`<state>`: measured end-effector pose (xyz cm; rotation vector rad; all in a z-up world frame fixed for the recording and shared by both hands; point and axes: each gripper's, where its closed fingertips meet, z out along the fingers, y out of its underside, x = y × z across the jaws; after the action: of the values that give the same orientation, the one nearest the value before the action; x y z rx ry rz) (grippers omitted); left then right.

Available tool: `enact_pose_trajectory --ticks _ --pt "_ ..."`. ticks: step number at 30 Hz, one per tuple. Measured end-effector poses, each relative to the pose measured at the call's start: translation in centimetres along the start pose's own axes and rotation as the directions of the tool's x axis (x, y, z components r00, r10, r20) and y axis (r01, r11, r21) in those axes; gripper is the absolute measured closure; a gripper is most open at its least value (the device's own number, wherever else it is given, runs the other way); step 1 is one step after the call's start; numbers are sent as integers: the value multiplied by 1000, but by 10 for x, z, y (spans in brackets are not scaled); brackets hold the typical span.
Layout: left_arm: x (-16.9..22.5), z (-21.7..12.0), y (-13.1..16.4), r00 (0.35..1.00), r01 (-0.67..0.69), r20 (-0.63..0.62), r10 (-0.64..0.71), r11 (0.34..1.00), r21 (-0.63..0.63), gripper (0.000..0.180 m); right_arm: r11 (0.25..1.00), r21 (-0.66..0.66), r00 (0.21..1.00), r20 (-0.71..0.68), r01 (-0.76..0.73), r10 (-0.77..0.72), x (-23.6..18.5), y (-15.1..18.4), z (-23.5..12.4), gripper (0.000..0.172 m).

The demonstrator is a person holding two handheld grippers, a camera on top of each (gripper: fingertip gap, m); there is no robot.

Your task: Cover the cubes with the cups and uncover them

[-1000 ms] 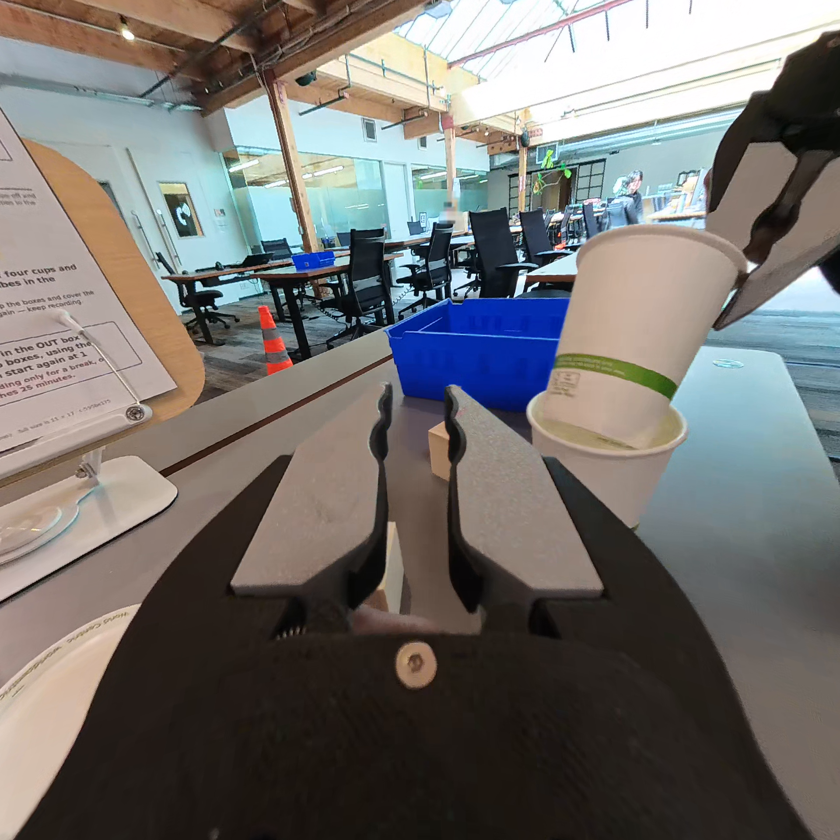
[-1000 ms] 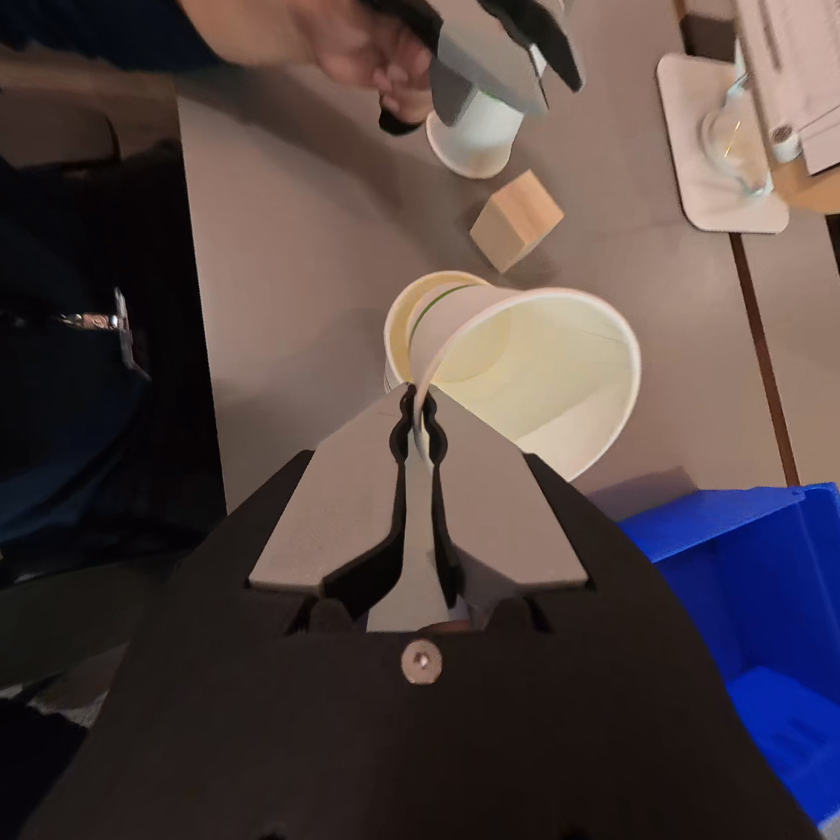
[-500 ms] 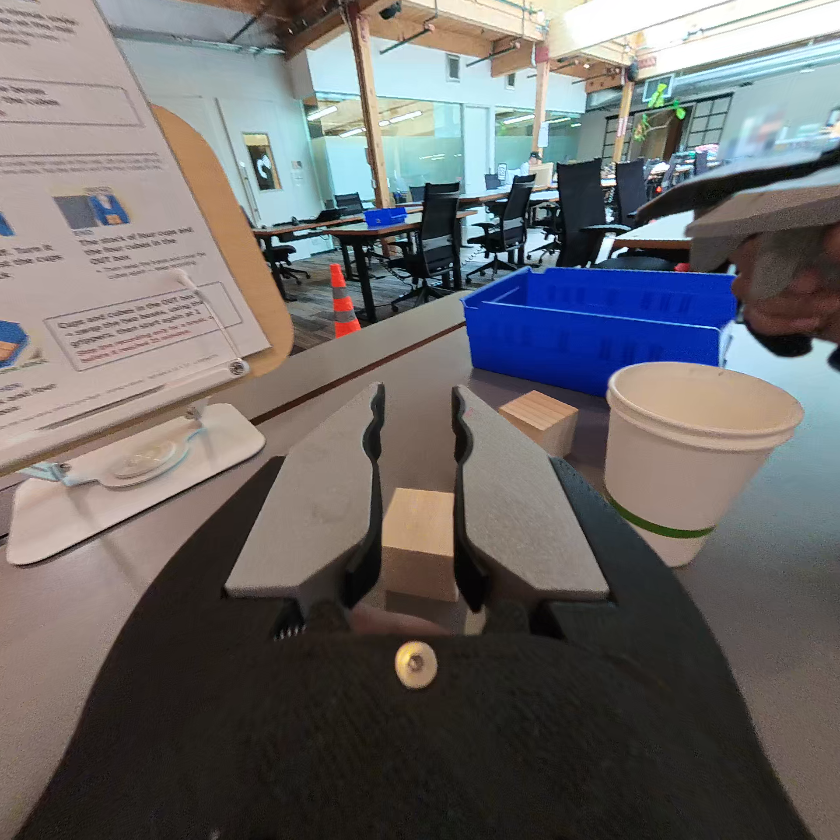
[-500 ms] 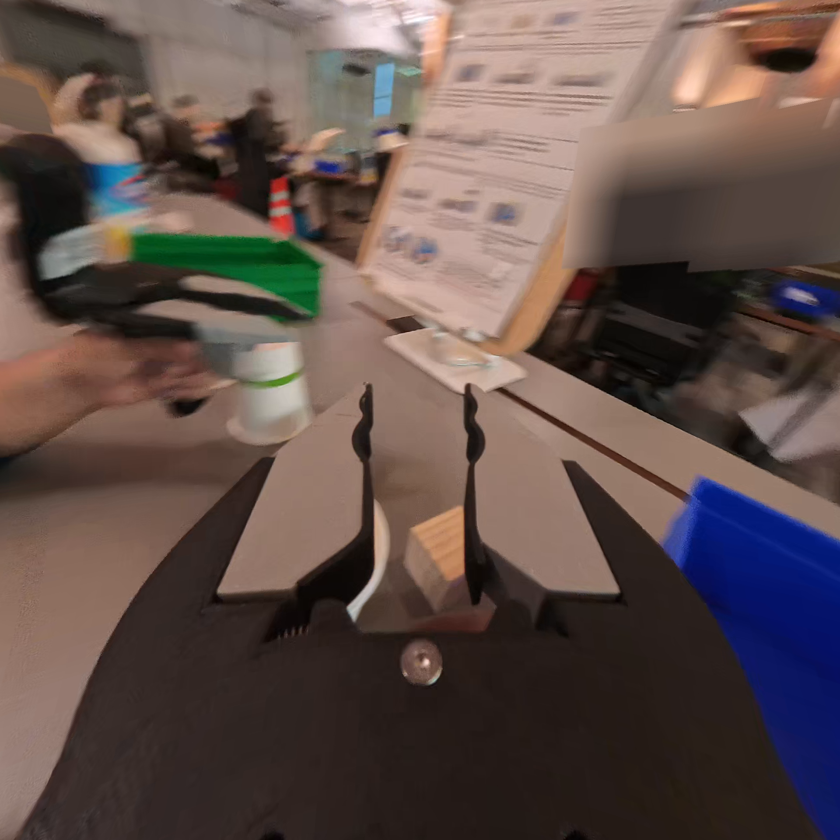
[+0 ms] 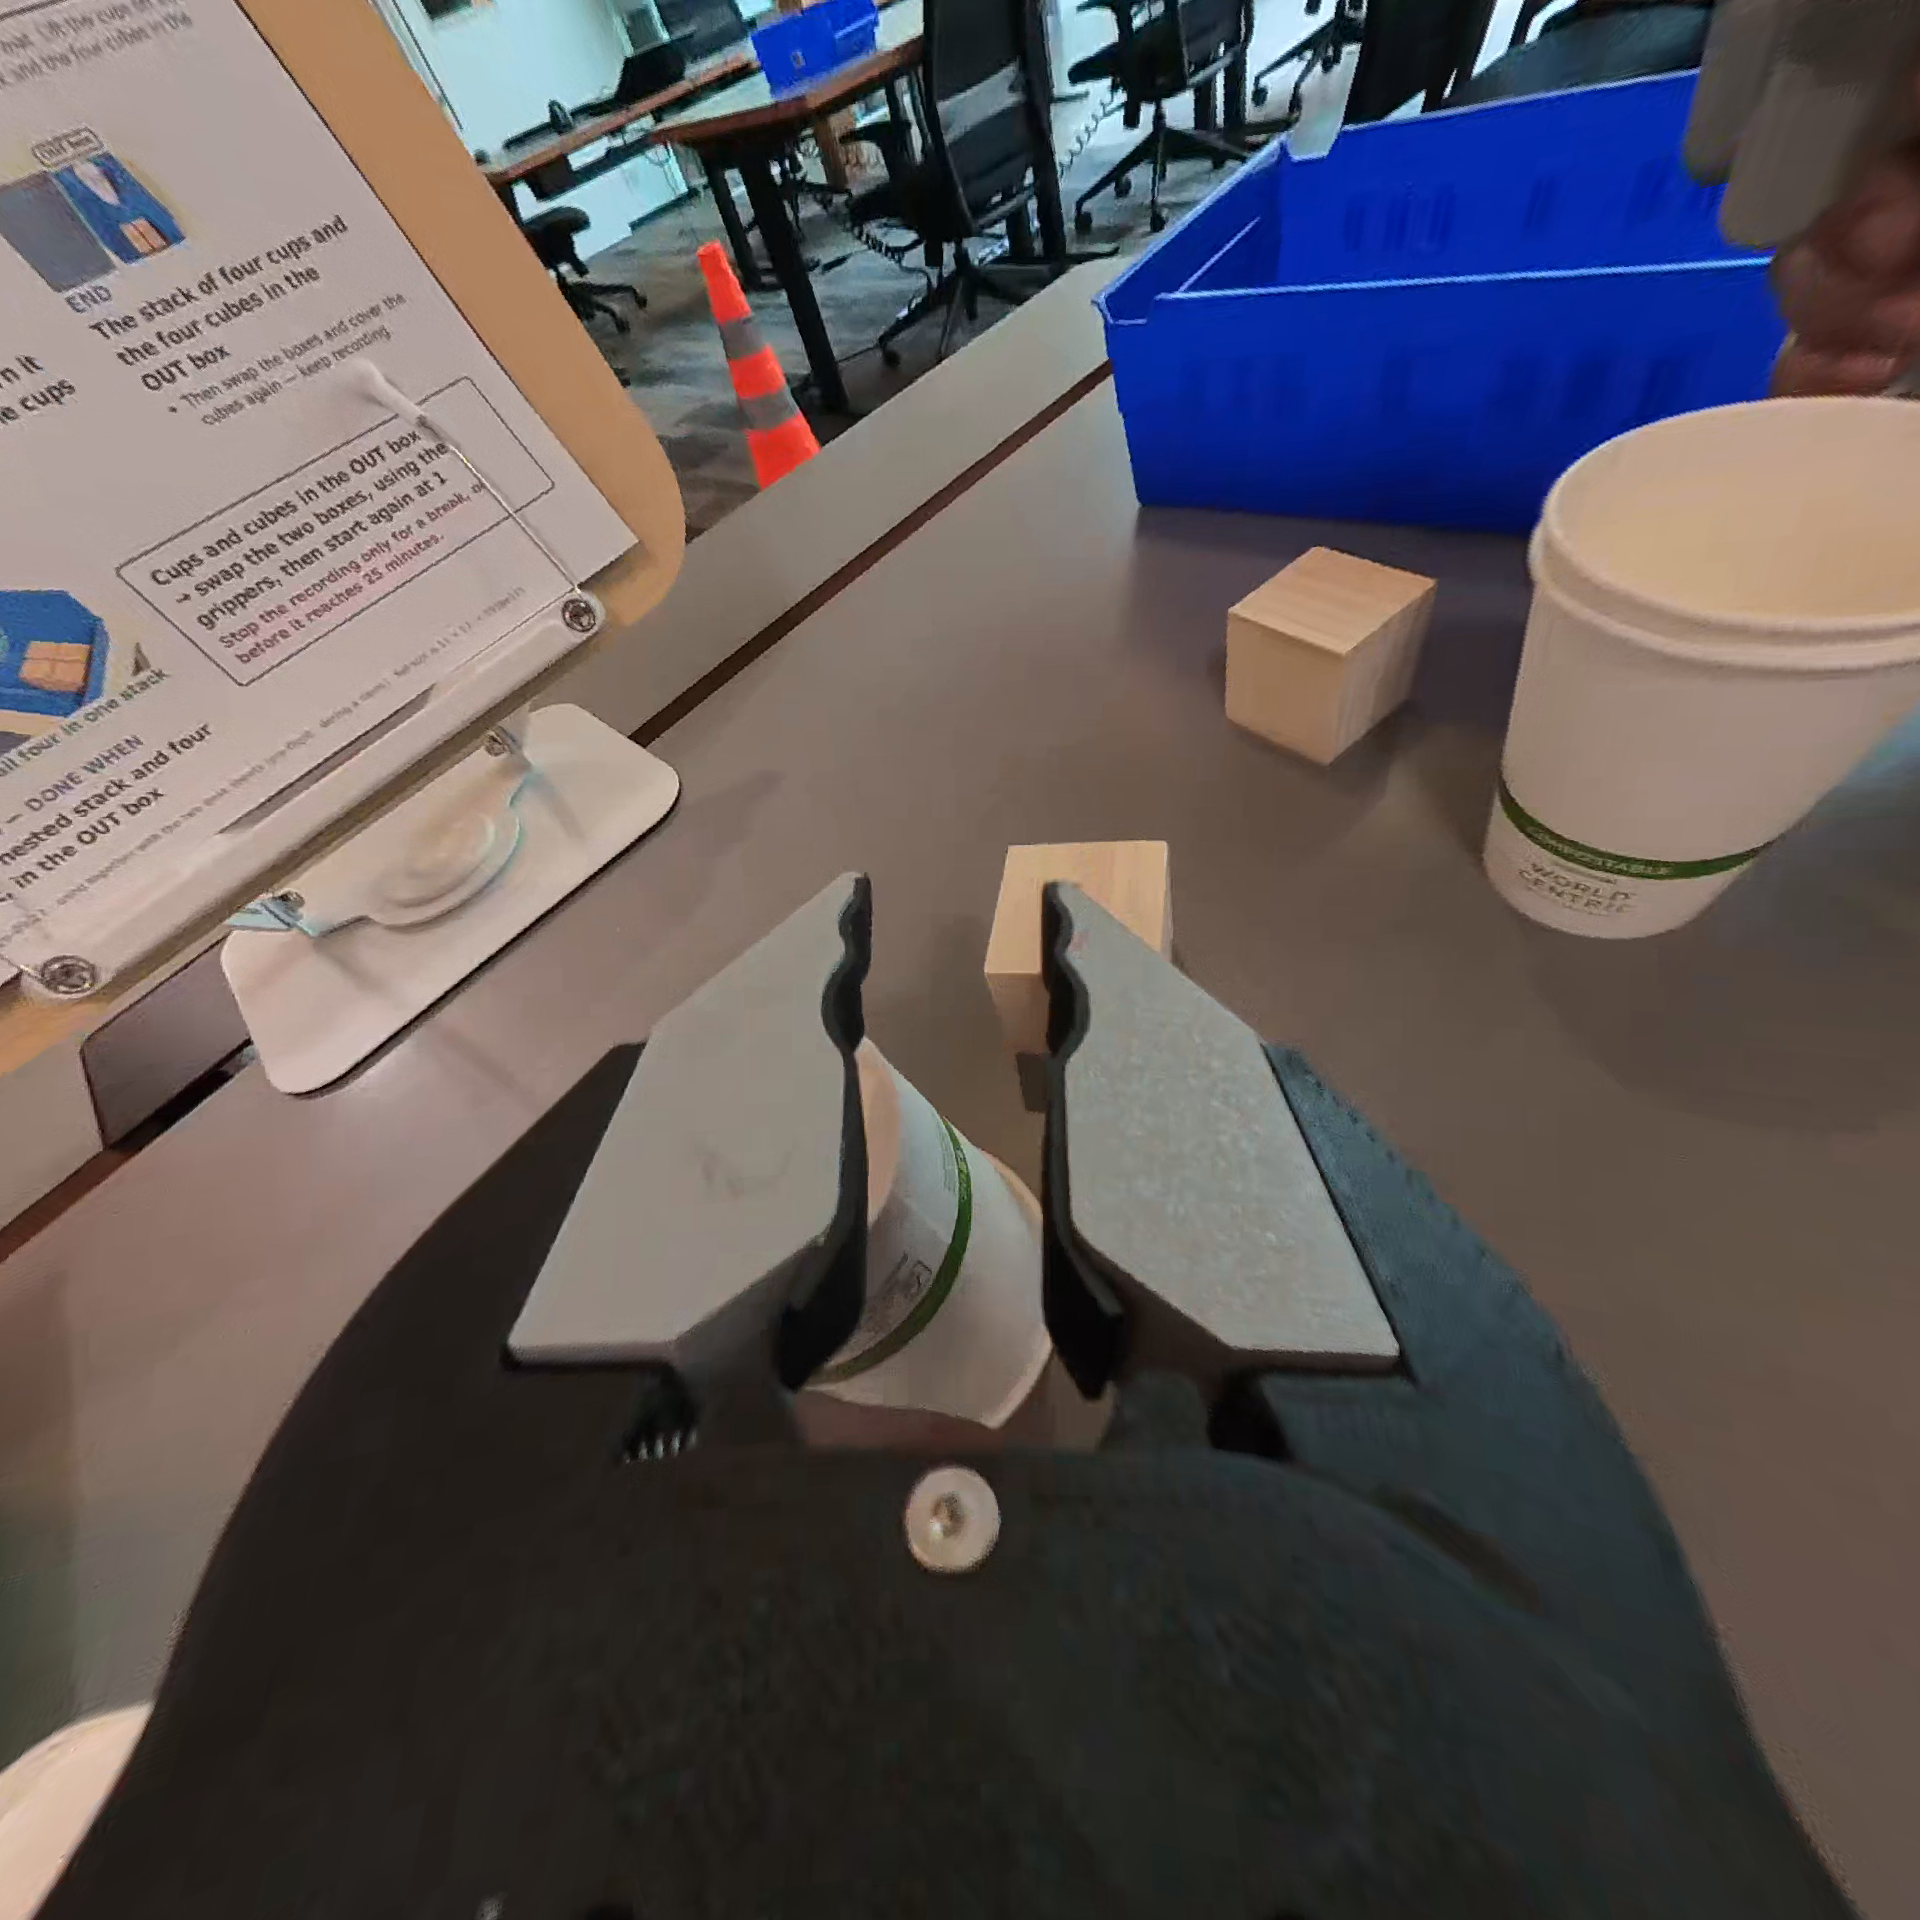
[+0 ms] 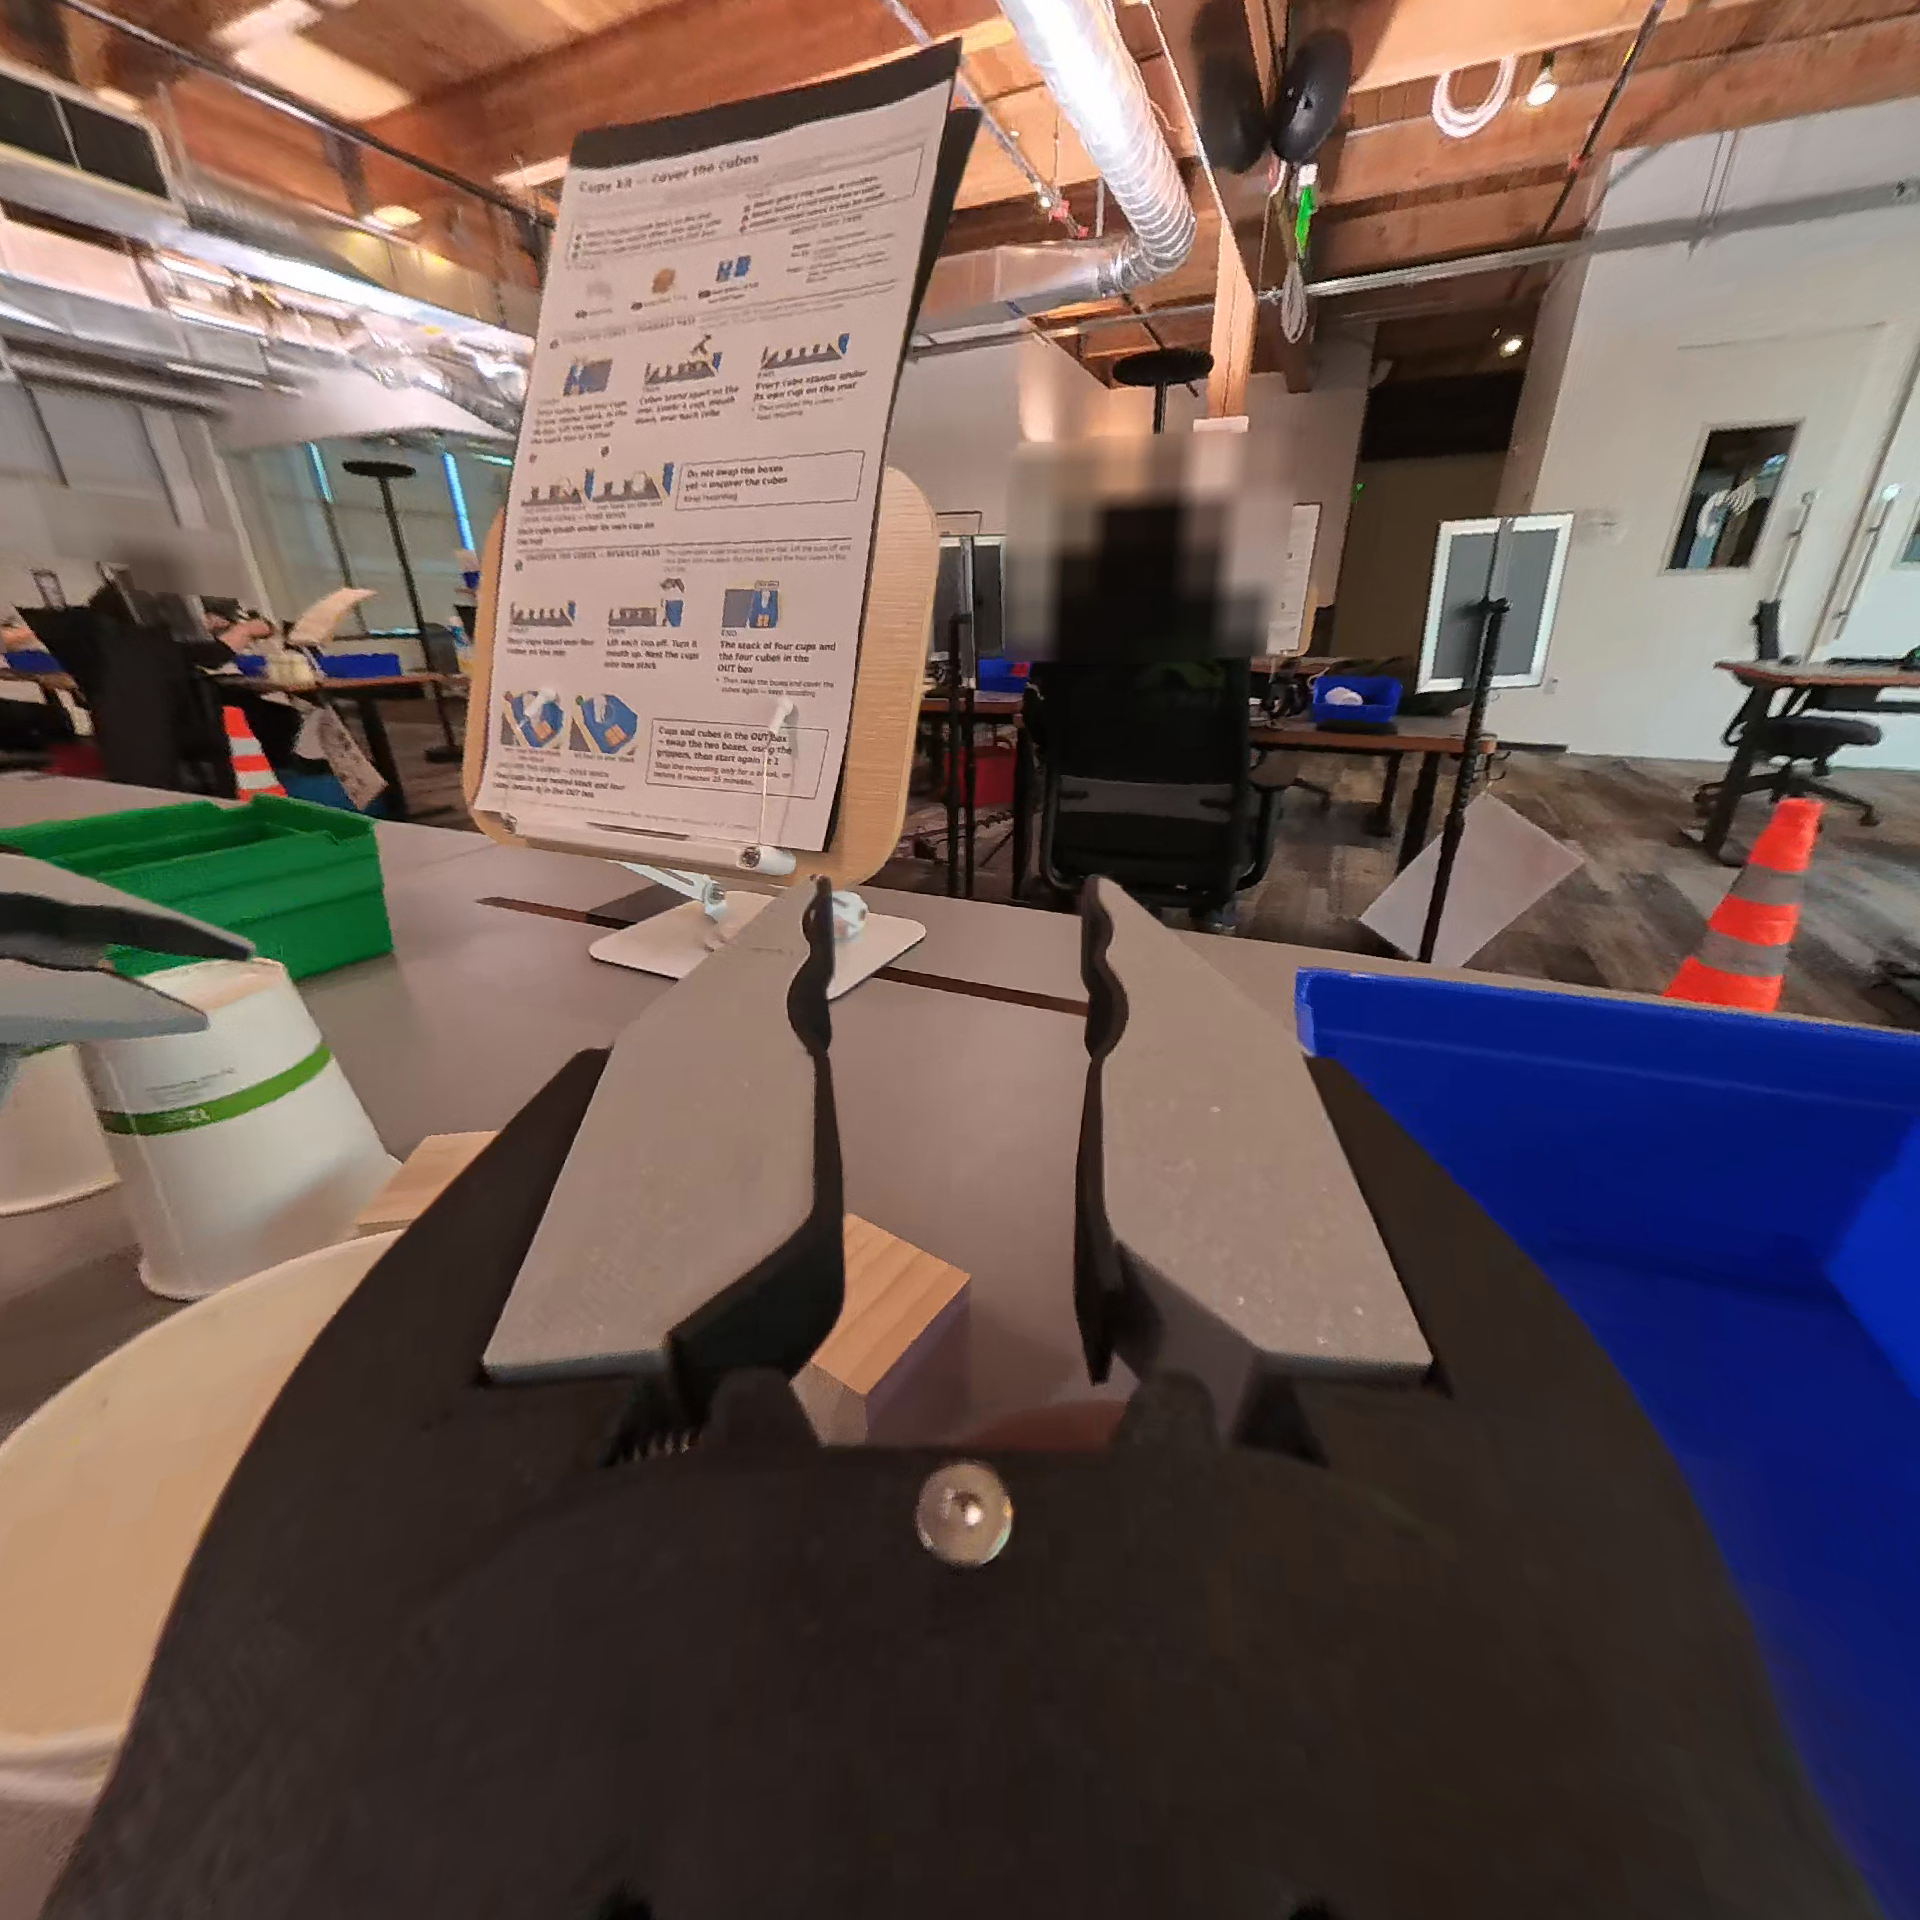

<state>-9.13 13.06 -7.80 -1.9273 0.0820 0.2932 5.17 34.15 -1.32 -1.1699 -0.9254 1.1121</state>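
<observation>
My left gripper (image 5: 954, 904) is open, and an upside-down white cup with a green band (image 5: 920, 1236) shows through the gap beneath its fingers. The right wrist view shows this gripper (image 6: 94, 977) at the top of that cup (image 6: 229, 1122). Two wooden cubes (image 5: 1081, 904) (image 5: 1320, 655) stand bare on the grey table (image 5: 935, 675). An upright stack of white cups (image 5: 1714, 665) stands to the right. My right gripper (image 6: 956, 899) is open and empty, held level above a cube (image 6: 883, 1309). The stack's rim (image 6: 104, 1507) is at its lower left.
A blue bin (image 5: 1455, 395) stands at the table's far right and also shows in the right wrist view (image 6: 1610, 1195). A green bin (image 6: 208, 883) is at the far left. An instruction sheet on a stand (image 6: 707, 520) stands at the back edge. Another white cup (image 6: 42, 1132) stands behind the upside-down one.
My right gripper let go of the cup it had pinched by the rim, leaving it nested in the stack, opened and tilted up. My left gripper opened wider and moved over the upside-down cup.
</observation>
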Motion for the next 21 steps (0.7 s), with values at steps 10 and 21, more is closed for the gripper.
enact_pose_trajectory --ticks 10,21 --pt "-15 -11 32 995 -21 87 38 983 -184 156 999 -46 999 34 14 -12 -9 9 5 128" --pt "-13 -15 5 988 -107 100 115 991 -79 178 997 -69 997 78 29 -24 -19 15 9 128"
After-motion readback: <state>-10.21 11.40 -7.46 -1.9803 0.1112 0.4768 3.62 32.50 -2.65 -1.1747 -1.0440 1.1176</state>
